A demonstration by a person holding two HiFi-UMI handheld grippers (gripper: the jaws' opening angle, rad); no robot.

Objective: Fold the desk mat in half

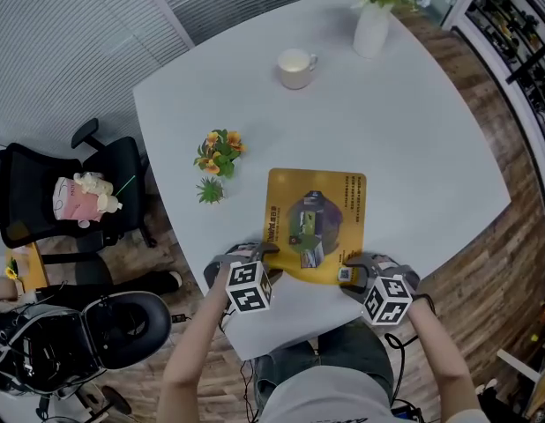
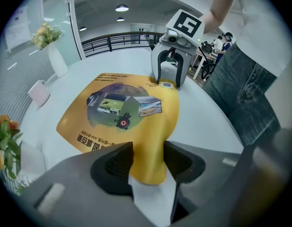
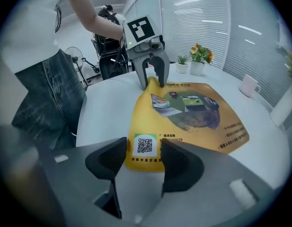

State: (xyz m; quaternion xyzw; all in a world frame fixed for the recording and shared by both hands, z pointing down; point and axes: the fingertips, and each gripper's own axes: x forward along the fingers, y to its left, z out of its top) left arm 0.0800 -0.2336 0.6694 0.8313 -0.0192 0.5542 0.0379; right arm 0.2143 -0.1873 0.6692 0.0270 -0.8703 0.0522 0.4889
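- Left gripper (image 2: 148,161) is clamped on the near-left corner of the desk mat (image 1: 315,223). The corner is gathered into a narrow neck between its jaws.
- Right gripper (image 3: 144,161) appears clamped likewise on the near-right corner, which bears a QR label.
- Holding both near corners should let the near edge travel as one line toward the far edge for the fold.
- Mat position: lower centre of the head view, on the white table (image 1: 414,130) near its front edge, far half flat.
- Mat surface: yellow, rounded corners, central printed picture, text columns at both sides; judged thin and limp.
- Flower pots (image 1: 220,152) and mug (image 1: 295,67) stand apart, toward the upper left.
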